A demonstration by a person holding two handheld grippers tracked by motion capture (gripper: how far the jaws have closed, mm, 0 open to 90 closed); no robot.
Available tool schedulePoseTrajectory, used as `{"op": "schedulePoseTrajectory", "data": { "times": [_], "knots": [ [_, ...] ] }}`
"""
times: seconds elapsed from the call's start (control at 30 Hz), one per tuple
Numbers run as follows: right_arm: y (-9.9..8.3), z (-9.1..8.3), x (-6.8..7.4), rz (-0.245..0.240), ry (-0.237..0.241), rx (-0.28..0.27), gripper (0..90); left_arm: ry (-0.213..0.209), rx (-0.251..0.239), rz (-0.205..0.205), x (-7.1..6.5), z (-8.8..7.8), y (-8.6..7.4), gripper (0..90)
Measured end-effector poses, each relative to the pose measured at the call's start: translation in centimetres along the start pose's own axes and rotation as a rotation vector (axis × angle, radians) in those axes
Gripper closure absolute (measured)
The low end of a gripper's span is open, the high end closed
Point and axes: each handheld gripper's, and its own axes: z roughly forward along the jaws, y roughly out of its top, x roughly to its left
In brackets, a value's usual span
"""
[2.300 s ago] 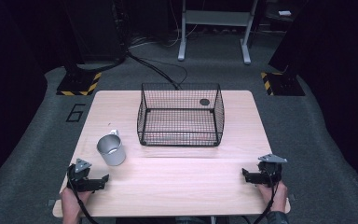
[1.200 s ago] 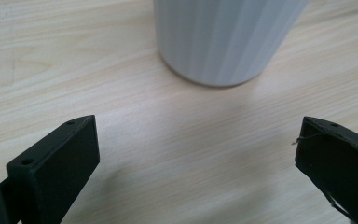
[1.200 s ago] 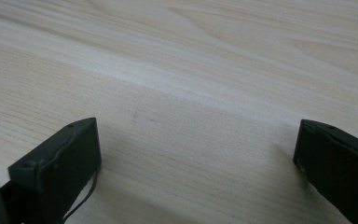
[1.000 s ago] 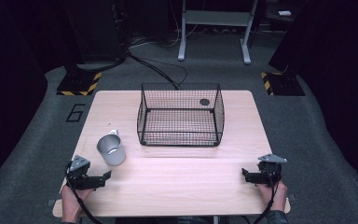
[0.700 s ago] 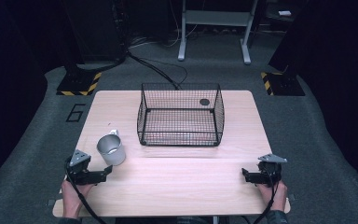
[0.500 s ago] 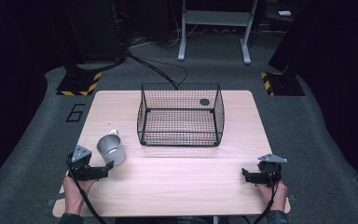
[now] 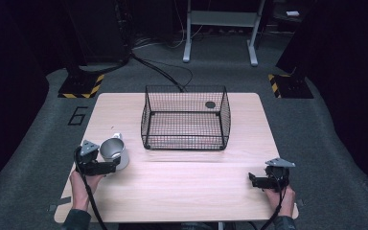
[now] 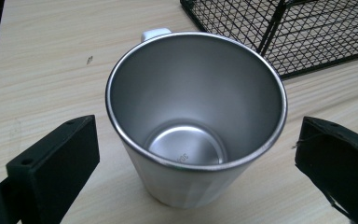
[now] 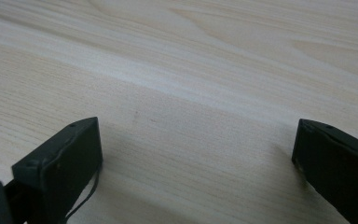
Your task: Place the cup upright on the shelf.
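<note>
My left gripper [image 8: 191, 186] is wide open with the steel cup [image 8: 193, 116] standing upright between its jaws, a clear gap on each side, nothing gripped yet. From above, that gripper [image 7: 106, 166] sits at the near left of the table [image 7: 187, 191], right at the cup [image 7: 115, 152].

My right gripper [image 7: 258, 180] rests at the near right, jaws spread just as wide over bare wood, holding nothing.

To grip well, I think I should push a little further forward so the jaws meet the cup's wall below the rim, centred, then close evenly; the smooth, tapered metal could slip or tip if I pinch too high or off to one side. The handle [image 8: 156, 33] points away from me, so it is out of the jaws' way.

Beyond the cup stands the wire basket [image 7: 186, 117], mid-table.
</note>
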Motion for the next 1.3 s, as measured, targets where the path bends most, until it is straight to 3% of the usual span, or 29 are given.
{"op": "schedulePoseTrajectory", "data": {
  "times": [0.5, 1.17, 1.3],
  "knots": [
    [0.0, 0.0, 0.0, -0.001, -0.001, -0.001, 1.1, 0.033, 0.021, 0.002, -0.3, 2.1, 1.1, 1.2],
    [0.0, 0.0, 0.1, 0.003, -0.002, -0.004, 1.4, 0.049, 0.016, -0.002, -0.4, 2.2, 1.2, 6.2],
    [0.0, 0.0, 0.1, 0.001, 0.000, -0.005, 1.6, 0.046, -0.003, -0.010, -0.3, 1.8, 1.1, 6.2]
  ]
}}
